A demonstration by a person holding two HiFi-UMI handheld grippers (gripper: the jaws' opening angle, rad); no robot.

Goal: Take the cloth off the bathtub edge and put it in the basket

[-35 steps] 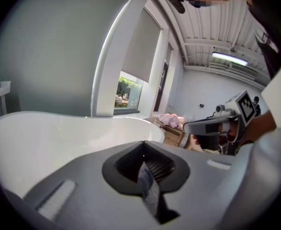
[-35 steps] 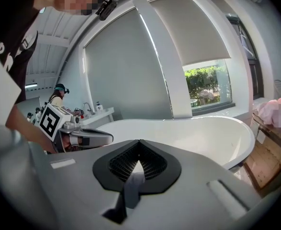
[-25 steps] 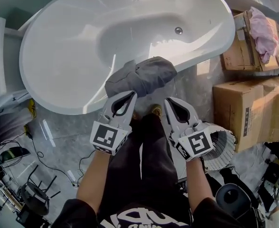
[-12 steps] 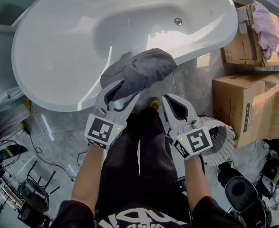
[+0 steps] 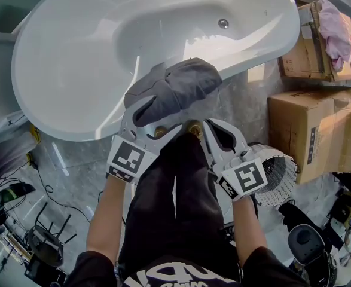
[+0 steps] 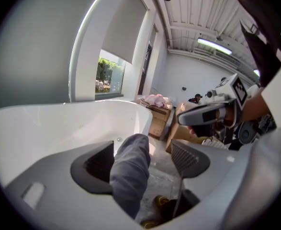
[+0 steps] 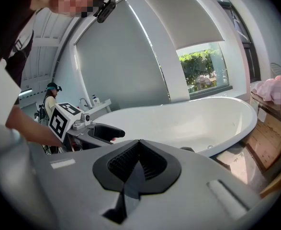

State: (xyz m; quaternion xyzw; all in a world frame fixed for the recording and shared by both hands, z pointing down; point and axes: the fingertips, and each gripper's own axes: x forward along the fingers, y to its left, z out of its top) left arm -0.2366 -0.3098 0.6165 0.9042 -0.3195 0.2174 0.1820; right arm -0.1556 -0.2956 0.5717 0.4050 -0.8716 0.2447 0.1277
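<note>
Passage ahead is closed off by the bathtub (image 5: 55, 100) wall; open room is left above its basin. The near rim is covered by the draped cloth (image 5: 178, 88). A strip of bare floor (image 5: 241, 100) is left free between tub and cardboard boxes (image 5: 310, 130). The way across to the basket (image 5: 280, 181) is crossed by the person's legs (image 5: 175, 190) and the right gripper (image 5: 216, 130), jaws together, which overlaps the basket's near side. Boxes are crowded just beyond the basket. Cables (image 5: 49, 202) are strewn over the lower-left floor.
</note>
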